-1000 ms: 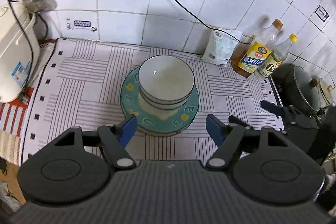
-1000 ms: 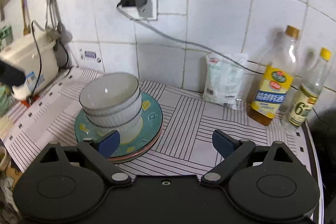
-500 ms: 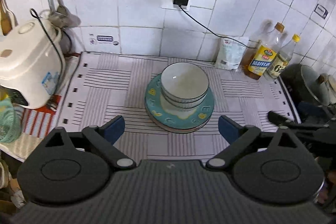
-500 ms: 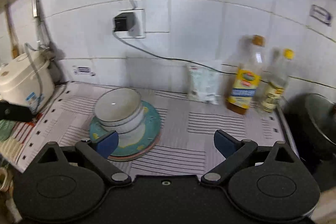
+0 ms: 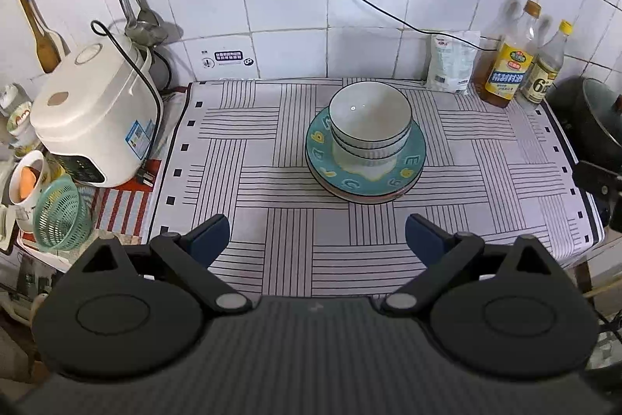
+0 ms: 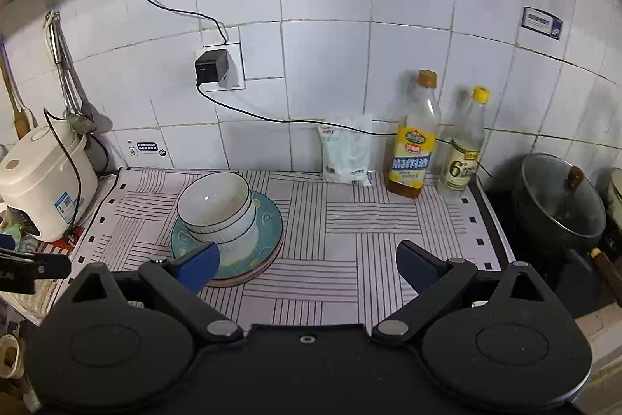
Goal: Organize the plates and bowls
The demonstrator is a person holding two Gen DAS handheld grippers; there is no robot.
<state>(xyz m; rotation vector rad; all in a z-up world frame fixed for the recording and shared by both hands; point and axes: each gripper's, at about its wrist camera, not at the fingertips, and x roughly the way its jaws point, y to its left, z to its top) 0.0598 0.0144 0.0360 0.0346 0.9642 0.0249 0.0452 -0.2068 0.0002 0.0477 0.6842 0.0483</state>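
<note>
White wall tiles (image 6: 326, 65) cover the back of this kitchen corner, with a socket and a black charger (image 6: 212, 67) plugged in it; its cable runs along the wall to the right. Below the wall lies a counter covered by a striped cloth (image 5: 272, 197) with black line blocks.

On the left end of the counter stands a white rice cooker (image 5: 93, 119), and just beside it, lower, a green plastic basket (image 5: 58, 216) and a mug. On the right end a dark pot with glass lid (image 6: 556, 205) sits off the cloth.

Near the middle of the cloth is a stack of plates (image 5: 365, 177); the top one is teal with yellow shapes and letters, and pink edges show under it. Inside this top plate stand the bowls (image 5: 370, 127), white with dark rims, nested one in the other and upright.

Against the wall at the right back stand a white bag (image 5: 453, 61), an oil bottle (image 6: 414, 142) with yellow label and a smaller bottle (image 6: 464, 150) with yellow cap, close together.

Both tools are wide open and hold nothing. The left gripper (image 5: 317, 240) hangs over the bare cloth in front of the stack, apart from it. The right gripper (image 6: 307, 265) is also empty; in its view the left finger (image 6: 198, 265) overlaps the plate edge, but whether it touches I cannot tell.
</note>
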